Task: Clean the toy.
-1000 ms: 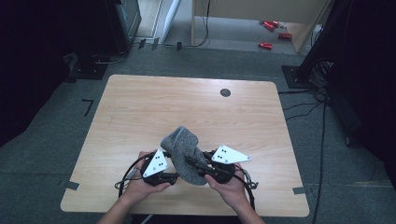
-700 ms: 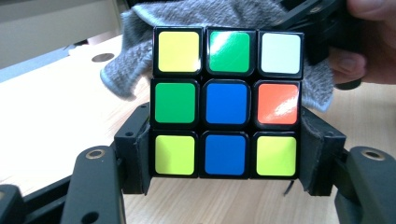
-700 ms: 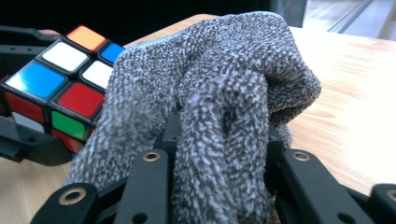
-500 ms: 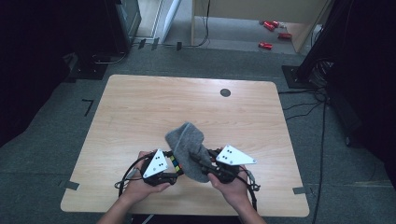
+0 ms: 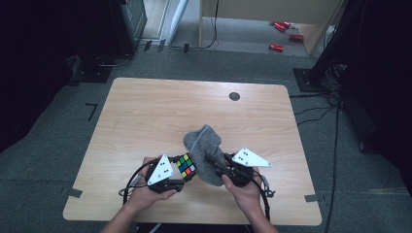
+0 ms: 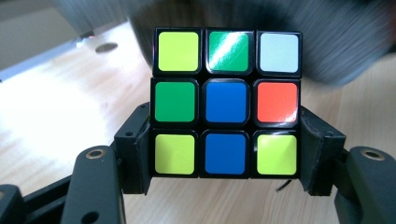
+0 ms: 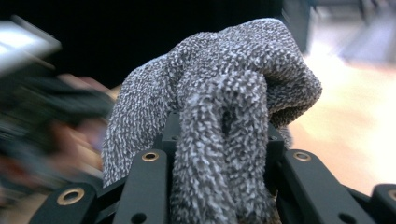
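Observation:
My left gripper (image 5: pixel 180 178) is shut on a Rubik's cube (image 5: pixel 186 166) near the table's front edge. In the left gripper view the cube (image 6: pixel 226 105) fills the middle, its near face showing yellow, green, blue, white and orange stickers, with a black jaw pressed on each side. My right gripper (image 5: pixel 217 164) is shut on a grey knitted cloth (image 5: pixel 206 151), which hangs just right of the cube. In the right gripper view the bunched cloth (image 7: pixel 219 121) bulges up between the jaws, and the left hand is a blur behind it.
The wooden table (image 5: pixel 145 116) has a round black grommet (image 5: pixel 234 96) at the back right. Black cables loop by both hands at the front edge. Dark stands and grey carpet surround the table; red items (image 5: pixel 277 47) lie on the floor beyond.
The right gripper has pulled the grey cloth to the right, off the cube. The cube, covered a second ago, now lies bare in the left gripper.

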Motion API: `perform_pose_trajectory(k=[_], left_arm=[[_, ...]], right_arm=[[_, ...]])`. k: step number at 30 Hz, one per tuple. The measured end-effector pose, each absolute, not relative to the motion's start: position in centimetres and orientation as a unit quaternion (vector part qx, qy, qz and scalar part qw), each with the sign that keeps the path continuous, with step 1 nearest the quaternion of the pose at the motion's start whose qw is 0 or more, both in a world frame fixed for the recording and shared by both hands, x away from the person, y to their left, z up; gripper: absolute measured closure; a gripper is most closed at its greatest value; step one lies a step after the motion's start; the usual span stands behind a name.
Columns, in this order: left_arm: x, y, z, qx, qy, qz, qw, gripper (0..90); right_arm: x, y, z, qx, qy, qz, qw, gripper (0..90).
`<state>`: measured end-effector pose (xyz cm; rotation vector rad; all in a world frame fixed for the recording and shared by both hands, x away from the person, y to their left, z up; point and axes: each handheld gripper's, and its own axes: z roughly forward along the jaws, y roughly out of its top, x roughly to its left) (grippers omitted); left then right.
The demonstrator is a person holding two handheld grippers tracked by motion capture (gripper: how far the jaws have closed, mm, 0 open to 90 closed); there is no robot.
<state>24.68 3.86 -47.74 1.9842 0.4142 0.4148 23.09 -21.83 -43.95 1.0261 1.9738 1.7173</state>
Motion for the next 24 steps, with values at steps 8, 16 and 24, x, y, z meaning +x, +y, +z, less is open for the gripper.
perform_pose_trajectory(k=[8, 16, 24], left_arm=[[24.5, 4.3, -47.2, 0.809, 0.168, 0.158, 0.541, 34.9], [24.7, 3.8, -47.6, 0.826, 0.17, 0.183, 0.505, 34.9], [24.5, 4.2, -47.1, 0.81, 0.178, 0.171, 0.531, 34.9]], right_arm=[[23.2, -21.0, -45.3, 0.37, 0.682, 0.616, 0.133, 66.4], [23.7, -22.6, -45.5, 0.419, 0.676, 0.585, 0.158, 66.5], [22.8, -20.5, -45.5, 0.383, 0.68, 0.605, 0.158, 65.9]])
